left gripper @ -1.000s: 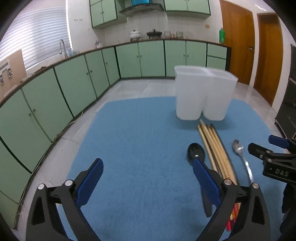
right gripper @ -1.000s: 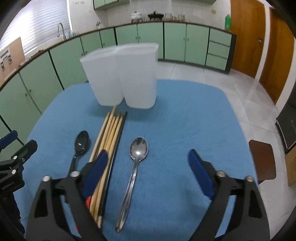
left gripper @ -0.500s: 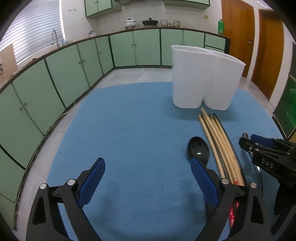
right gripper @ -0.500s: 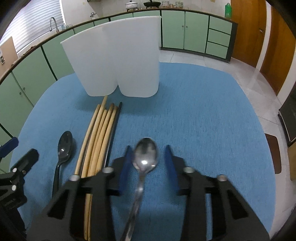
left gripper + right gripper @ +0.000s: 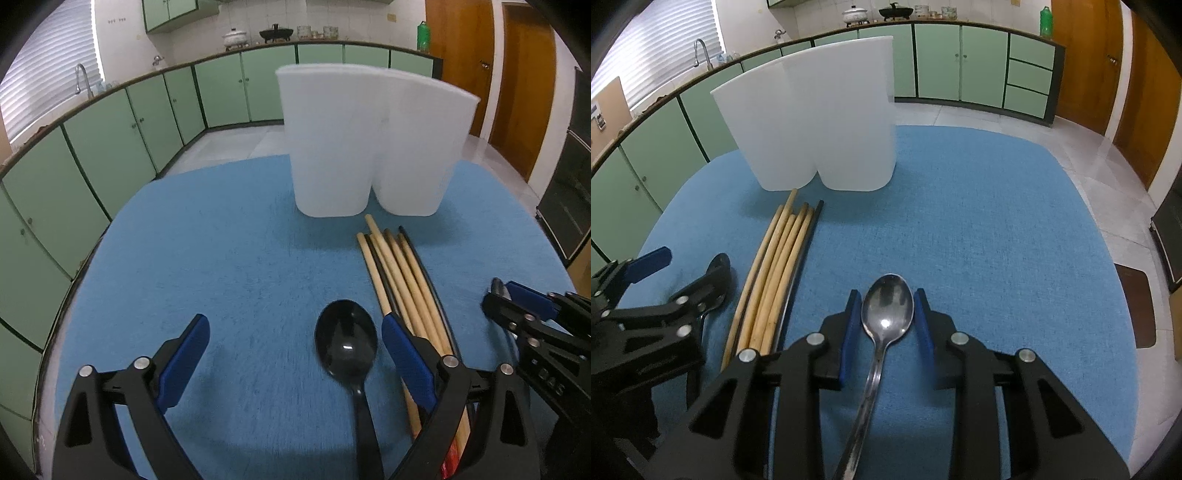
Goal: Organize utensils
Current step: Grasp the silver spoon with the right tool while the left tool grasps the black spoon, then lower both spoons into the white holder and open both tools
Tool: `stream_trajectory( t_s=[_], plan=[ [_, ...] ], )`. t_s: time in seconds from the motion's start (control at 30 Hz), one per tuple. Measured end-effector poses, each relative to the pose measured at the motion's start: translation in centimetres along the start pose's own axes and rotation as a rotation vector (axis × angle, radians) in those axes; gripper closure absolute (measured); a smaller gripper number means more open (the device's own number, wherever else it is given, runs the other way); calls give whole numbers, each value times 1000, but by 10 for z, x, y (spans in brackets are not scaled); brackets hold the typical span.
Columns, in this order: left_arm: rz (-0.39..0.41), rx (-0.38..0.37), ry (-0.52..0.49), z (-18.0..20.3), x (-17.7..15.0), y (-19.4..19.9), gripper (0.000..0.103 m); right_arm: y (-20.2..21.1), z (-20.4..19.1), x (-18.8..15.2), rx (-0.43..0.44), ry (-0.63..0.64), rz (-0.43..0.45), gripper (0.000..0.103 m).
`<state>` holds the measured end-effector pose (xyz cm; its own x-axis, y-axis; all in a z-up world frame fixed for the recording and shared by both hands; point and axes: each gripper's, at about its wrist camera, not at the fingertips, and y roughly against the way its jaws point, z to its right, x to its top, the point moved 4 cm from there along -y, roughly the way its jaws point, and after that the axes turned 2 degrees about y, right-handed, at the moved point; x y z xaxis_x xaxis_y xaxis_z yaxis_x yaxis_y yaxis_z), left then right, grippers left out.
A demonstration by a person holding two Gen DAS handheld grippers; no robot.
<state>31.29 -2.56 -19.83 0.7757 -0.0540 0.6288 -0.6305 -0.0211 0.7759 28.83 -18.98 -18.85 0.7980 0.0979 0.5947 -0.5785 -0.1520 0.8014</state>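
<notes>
Closing around the metal spoon [image 5: 886, 314], the right gripper [image 5: 884, 325] has its blue pads [image 5: 846, 334] on each side of the bowl, very near but with a thin gap showing on both sides, so I cannot tell if it truly pinches. The handle runs back under the gripper body. My worry is that the smooth, rounded bowl may slide out forward or turn when lifted, because the pads meet a curved edge and not the flat handle.

The left gripper [image 5: 291, 356] is wide apart, with the black spoon [image 5: 347, 350] lying between its fingers, closer to the right one. That right finger sits just over the bundle of chopsticks [image 5: 400, 284] beside it, so when it closes it may push or catch them and roll them on the blue cloth [image 5: 221, 258].

Farther ahead of both grippers stands the white holder [image 5: 820, 122] with two compartments, upright on the cloth, the chopstick tips almost reaching its base. Its walls hide the inside; I see nothing rising above the rim.
</notes>
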Motion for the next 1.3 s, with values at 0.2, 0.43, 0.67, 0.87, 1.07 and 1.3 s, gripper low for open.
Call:
stream_trajectory(
  t_s=[0.2,0.43,0.67,0.87,1.07,1.3],
  plan=[
    [-39,5,5,0,4,-18,11,1,2,-2,5,8,-6,74],
    [-56,-45,40,-8,10,-23,16,-3,-5,4,5,27,-55,72],
    [-45,-115,47,-10,9,-14,66,-5,-7,16,-5,26,-94,75],
    [16,-192,53,-10,4,5,68,17,-1,19,9,12,44,75],
    [250,-236,22,-12,-2,55,68,49,2,25,17,33,221,76],
    [422,-206,0,-8,1,88,68,77,16,44,59,27,351,76]
  ],
)
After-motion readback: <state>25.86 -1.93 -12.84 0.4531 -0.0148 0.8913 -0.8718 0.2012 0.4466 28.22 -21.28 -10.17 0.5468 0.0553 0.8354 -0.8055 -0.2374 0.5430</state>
